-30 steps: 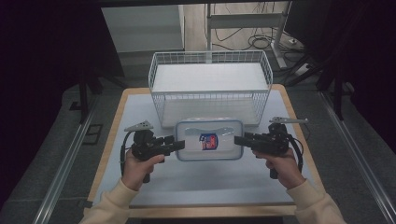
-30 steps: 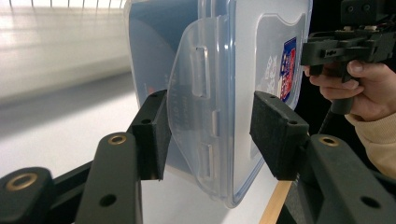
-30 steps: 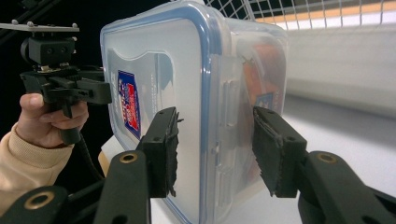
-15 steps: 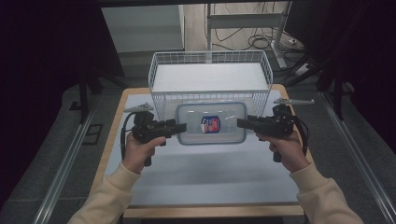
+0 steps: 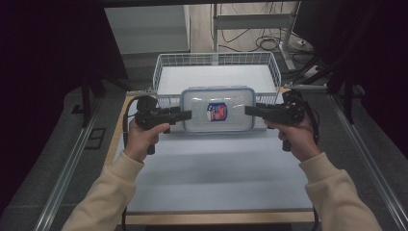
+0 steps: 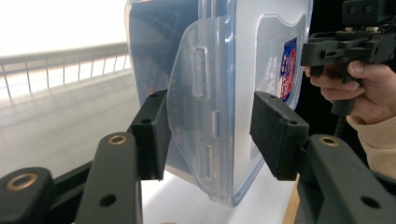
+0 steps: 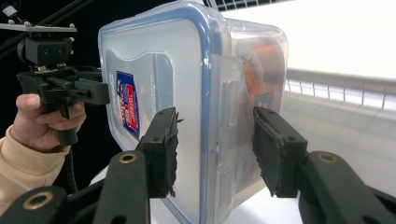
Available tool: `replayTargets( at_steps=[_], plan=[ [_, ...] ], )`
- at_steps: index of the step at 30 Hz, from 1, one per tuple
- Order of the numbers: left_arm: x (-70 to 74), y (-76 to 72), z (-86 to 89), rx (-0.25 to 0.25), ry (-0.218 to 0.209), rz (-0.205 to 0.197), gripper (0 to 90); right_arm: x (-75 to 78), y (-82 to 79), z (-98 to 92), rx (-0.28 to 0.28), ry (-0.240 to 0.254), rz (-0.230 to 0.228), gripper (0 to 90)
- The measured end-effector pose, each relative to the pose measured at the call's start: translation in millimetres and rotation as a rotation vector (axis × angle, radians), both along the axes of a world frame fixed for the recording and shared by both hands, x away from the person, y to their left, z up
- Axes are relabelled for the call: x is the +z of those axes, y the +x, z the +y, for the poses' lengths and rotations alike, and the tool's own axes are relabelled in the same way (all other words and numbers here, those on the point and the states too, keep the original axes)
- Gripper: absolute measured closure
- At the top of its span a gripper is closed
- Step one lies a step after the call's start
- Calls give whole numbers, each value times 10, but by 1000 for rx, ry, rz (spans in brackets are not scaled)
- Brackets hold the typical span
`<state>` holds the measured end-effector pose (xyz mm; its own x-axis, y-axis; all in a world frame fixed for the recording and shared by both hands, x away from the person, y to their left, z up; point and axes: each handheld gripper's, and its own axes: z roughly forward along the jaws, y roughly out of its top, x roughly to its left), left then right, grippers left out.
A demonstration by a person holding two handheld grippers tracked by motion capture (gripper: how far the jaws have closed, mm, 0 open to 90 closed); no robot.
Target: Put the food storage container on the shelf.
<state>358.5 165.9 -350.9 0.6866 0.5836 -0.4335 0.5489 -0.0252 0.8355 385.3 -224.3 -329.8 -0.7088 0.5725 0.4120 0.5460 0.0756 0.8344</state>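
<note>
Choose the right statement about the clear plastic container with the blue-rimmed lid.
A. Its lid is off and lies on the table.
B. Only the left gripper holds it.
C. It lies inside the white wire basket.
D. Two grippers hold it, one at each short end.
D: in the high view the container sits between the left gripper and the right gripper, one at each end, in front of the wire basket, lid on.

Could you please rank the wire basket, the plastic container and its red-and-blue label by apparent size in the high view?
1. wire basket, partly hidden by the container.
2. plastic container, raised nearer the camera, so it looks bigger.
3. label, clearly smallest.
</note>
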Motion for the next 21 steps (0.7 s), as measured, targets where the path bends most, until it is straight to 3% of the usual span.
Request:
replayTargets(
  at_steps=[8, 21],
  plan=[
    [159, 227, 20, -5, 8, 3, 488, 160, 199, 16, -8, 0, -1, 517],
    [285, 570, 66, -12, 7, 25, 488, 317, 523, 71, -27, 0, 26, 516]
  ],
)
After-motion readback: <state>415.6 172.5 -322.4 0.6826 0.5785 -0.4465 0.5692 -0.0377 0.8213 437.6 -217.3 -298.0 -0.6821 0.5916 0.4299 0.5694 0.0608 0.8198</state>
